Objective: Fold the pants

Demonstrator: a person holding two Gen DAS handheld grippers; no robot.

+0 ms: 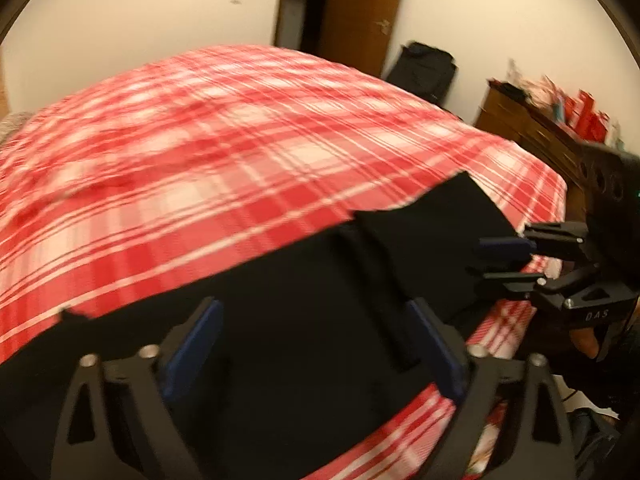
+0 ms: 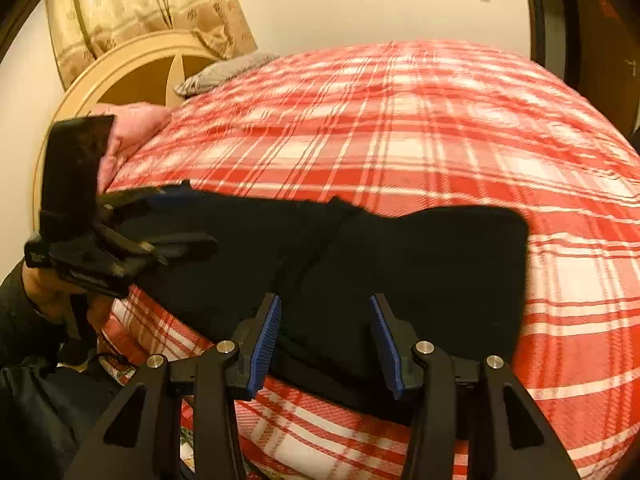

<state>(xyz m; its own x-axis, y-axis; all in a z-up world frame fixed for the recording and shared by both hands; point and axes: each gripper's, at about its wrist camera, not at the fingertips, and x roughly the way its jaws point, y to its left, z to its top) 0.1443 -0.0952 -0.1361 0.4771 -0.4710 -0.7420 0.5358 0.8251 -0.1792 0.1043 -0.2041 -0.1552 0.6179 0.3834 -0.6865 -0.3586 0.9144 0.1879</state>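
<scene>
Black pants [image 2: 360, 264] lie on bed beneath both spread grippers.

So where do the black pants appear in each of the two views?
Left wrist view: pants fill the lower middle, reaching toward the right edge.
Right wrist view: pants lie across the middle, left to right.
Shared landmark: the red plaid blanket under them.

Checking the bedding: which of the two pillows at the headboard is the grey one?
The farther pillow, lying beside the curtain; the nearer pillow, close to the left gripper, is pink.
</scene>
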